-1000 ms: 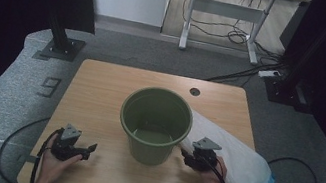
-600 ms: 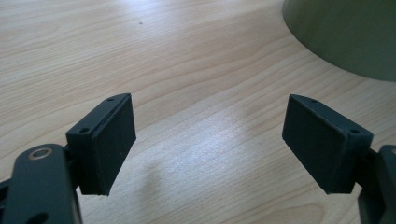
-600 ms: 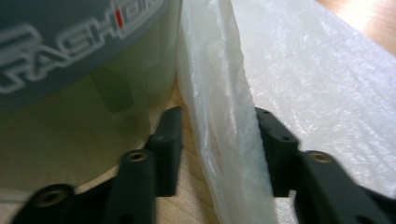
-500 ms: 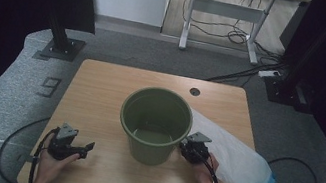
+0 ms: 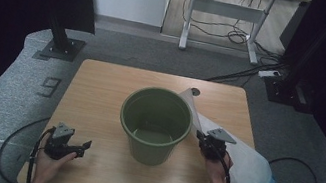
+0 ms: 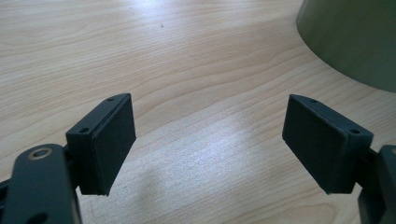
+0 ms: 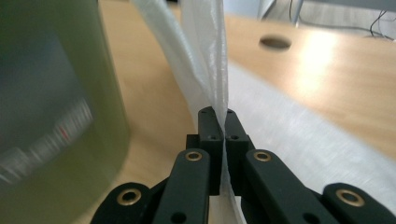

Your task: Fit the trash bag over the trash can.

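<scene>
A green bucket (image 5: 150,147) stands upright at the middle of the wooden table (image 5: 101,85); its wall shows at the left of the right gripper view (image 7: 56,93) and in a top corner of the left gripper view (image 6: 355,42). A white plastic bag (image 5: 249,167) lies to the bucket's right. My right gripper (image 5: 200,138) has just been closing and is shut on the bag's edge (image 7: 210,56), which rises from its jaws (image 7: 218,122) beside the bucket. My left gripper (image 5: 84,145) rests low at the table's front left, open, with bare wood between its pads (image 6: 210,135).
A round cable hole (image 5: 195,91) sits in the table behind the bucket. Cables trail from both grippers over the table's front edge. A desk frame (image 5: 226,11) and floor cables lie beyond the table, with dark stands at both sides.
The right gripper has moved left towards the bucket and closed on the bag's edge. That edge now stands up by the bucket's rim. The left gripper has kept still.
</scene>
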Demonstrator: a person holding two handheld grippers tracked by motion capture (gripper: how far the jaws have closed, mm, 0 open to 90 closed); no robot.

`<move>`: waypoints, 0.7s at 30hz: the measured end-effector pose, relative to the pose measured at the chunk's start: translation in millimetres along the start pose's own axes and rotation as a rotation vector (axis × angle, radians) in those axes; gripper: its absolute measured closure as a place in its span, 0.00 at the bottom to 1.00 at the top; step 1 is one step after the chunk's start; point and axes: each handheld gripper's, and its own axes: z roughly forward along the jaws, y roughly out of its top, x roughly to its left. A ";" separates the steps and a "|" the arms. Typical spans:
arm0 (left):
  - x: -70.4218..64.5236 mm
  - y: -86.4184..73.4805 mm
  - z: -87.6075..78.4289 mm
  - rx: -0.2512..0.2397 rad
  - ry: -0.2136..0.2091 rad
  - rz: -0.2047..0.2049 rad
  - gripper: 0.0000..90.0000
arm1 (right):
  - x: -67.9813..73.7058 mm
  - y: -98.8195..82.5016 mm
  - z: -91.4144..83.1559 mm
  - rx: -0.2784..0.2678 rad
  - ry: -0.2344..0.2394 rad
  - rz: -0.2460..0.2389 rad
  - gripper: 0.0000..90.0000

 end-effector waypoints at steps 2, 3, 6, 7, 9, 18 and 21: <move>0.9 0.4 -0.2 -0.006 -0.009 -0.007 0.19 | -2.9 9.0 -11.2 -0.052 -0.010 0.019 0.99; 1.3 0.5 -0.3 -0.010 -0.015 -0.011 0.19 | -3.6 13.6 -17.0 -0.077 -0.012 0.029 0.99; 1.7 0.2 -1.2 -0.014 -0.014 -0.014 0.19 | -3.7 25.9 -31.2 -0.138 -0.006 0.039 0.99; 1.9 0.1 -1.7 -0.016 -0.015 -0.016 0.19 | -3.8 29.3 -34.3 -0.149 0.005 0.047 0.99; 2.2 0.0 -2.7 -0.020 -0.017 -0.019 0.19 | -3.5 34.8 -38.1 -0.167 0.012 0.053 0.99; 4.1 -0.5 -2.1 -0.023 -0.022 -0.027 0.19 | -17.3 59.6 -60.2 -0.234 -0.036 0.069 0.99; 4.0 -0.5 -3.4 -0.029 -0.023 -0.031 0.19 | -25.7 75.3 -76.8 -0.289 -0.055 0.090 0.99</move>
